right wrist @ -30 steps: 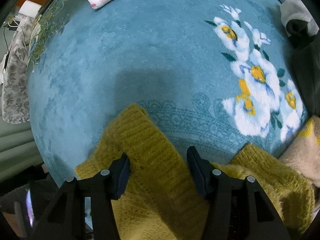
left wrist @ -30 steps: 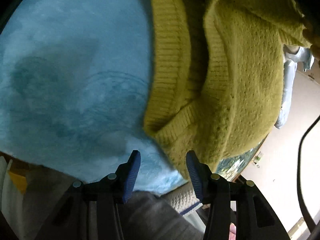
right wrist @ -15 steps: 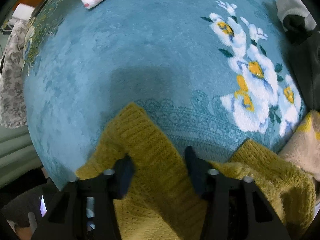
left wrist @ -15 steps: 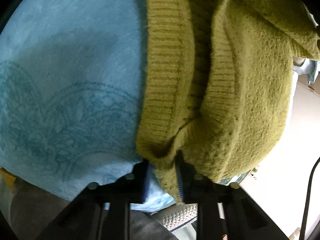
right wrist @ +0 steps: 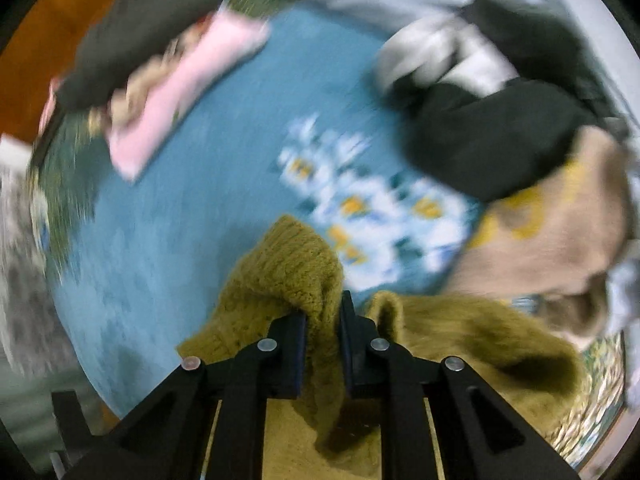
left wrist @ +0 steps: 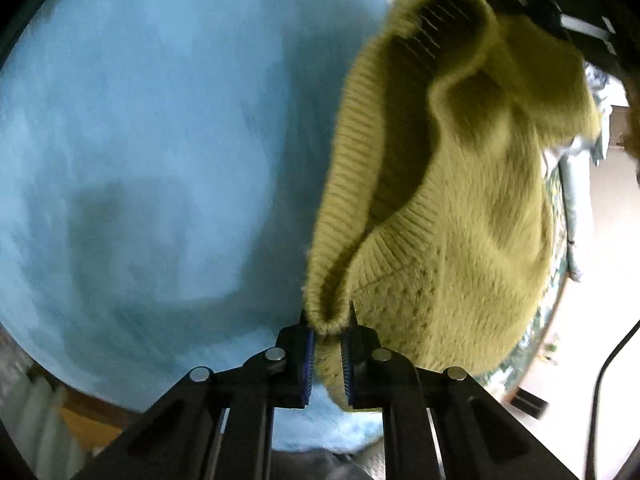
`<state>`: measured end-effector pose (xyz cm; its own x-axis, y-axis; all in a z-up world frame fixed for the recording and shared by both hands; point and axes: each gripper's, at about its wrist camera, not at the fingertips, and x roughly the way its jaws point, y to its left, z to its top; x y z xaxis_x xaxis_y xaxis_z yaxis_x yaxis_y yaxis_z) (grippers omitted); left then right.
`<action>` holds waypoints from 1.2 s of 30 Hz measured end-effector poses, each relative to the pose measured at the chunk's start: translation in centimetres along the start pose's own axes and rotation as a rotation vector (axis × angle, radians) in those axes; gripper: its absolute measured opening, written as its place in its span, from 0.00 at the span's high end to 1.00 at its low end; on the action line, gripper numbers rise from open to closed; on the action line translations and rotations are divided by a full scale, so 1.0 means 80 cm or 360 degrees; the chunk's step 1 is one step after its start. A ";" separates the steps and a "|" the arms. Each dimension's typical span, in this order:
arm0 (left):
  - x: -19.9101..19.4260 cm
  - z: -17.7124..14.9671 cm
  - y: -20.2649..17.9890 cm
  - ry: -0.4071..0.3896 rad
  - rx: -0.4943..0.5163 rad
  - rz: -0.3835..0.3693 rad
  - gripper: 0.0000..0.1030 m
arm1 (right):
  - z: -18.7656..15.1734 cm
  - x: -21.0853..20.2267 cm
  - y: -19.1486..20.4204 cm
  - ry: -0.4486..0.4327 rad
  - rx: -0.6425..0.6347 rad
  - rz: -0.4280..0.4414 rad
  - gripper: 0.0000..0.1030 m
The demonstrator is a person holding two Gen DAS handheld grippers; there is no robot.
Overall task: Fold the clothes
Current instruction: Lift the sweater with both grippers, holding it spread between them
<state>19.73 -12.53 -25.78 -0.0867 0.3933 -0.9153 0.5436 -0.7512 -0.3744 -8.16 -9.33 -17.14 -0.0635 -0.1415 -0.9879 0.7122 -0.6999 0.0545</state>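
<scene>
The mustard sweater [left wrist: 448, 208] hangs bunched between my tongs, its ribbed hem pinched in my left tongs [left wrist: 328, 354] and another edge in my right tongs [right wrist: 323, 354], above the blue blanket [left wrist: 160, 140]. No fold looks made yet. Only the right view shows the pink towel [right wrist: 188, 88] and dark clothes [right wrist: 492, 140] ahead.
</scene>
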 end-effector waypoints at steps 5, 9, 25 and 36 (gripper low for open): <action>-0.076 0.053 -0.019 -0.0254 0.0198 0.0097 0.89 | 0.001 -0.090 -0.034 -0.0266 0.0187 -0.0042 0.86; -0.144 0.086 -0.057 -0.0467 0.0426 0.0170 0.89 | -0.014 -0.157 -0.051 -0.0450 0.0357 -0.0060 0.87; -0.477 0.135 -0.280 -0.1524 0.1205 0.0067 0.89 | -0.145 -0.464 -0.117 -0.1319 0.0788 -0.0147 0.88; -0.574 0.048 -0.289 -0.1763 0.1471 -0.0171 0.89 | -0.275 -0.562 -0.052 -0.1604 0.0769 -0.0228 0.87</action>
<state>7.92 -15.27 24.32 -0.9145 0.1859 -0.3594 -0.1933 -0.9810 -0.0155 7.07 15.35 23.87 -0.8143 -0.3859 -0.4336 0.3213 -0.9218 0.2169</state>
